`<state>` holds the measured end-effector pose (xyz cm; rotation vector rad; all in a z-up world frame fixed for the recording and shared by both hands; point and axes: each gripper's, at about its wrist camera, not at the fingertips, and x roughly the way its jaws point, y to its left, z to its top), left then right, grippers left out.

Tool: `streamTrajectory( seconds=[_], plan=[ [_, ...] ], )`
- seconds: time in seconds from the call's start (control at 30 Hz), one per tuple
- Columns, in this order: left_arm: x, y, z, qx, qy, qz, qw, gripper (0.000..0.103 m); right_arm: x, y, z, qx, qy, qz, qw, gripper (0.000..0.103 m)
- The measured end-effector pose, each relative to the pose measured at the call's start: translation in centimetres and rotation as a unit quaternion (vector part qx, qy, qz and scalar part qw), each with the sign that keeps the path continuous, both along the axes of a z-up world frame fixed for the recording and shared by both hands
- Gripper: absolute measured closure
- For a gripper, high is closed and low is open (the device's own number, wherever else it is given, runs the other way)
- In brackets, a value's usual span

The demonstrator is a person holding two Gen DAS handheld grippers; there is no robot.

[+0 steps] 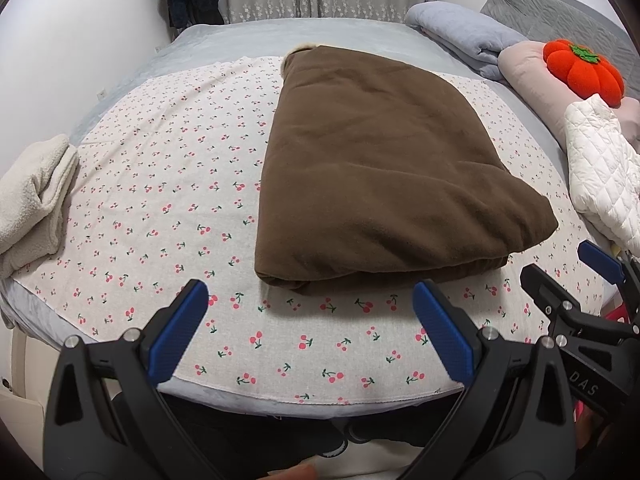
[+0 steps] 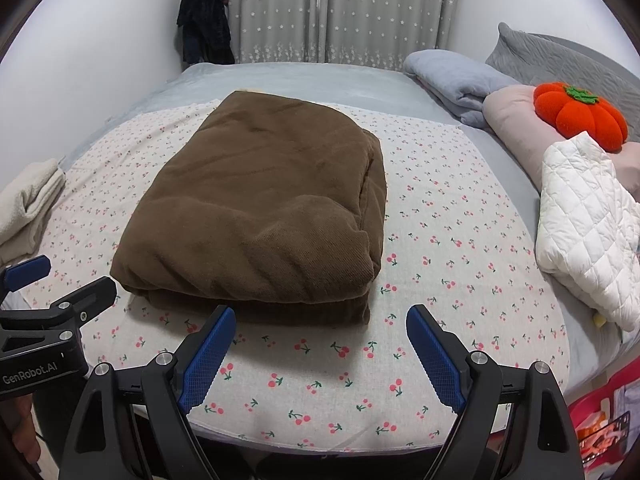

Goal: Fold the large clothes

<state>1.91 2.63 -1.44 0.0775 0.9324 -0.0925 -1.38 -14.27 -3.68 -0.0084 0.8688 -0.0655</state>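
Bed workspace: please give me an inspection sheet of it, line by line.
Surface: cherry-print cloth spread on a grey bed.
Job's things: brown garment, folded, lying flat.
Clutter: cream fleece, white quilted jacket, pumpkin cushion, grey blanket.
Grippers: left hand-held gripper and right hand-held gripper both open, holding nothing.
Cables: nothing seen.
Surroundings: star curtain, dark clothes hanging.

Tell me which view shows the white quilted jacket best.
The right wrist view: the white quilted jacket lies almost whole at the bed's right edge. In the left wrist view the jacket is cut off by the picture's right rim.
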Motion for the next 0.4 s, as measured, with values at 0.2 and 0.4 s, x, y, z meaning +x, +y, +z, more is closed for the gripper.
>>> streamTrajectory(
  seconds=[0.2,0.4],
  plan=[
    [-0.04,-0.01,-0.12,0.001,0.002,-0.002,1.0,0.001,0.04,-0.01,-0.16,-0.001,0.003,-0.001,1.0,0.014],
    [0.11,-0.05,-0.31,-0.001,0.005,-0.007,1.0,0.001,0.2,0.36,-0.24,-0.001,0.004,0.001,1.0,0.014]
  ],
)
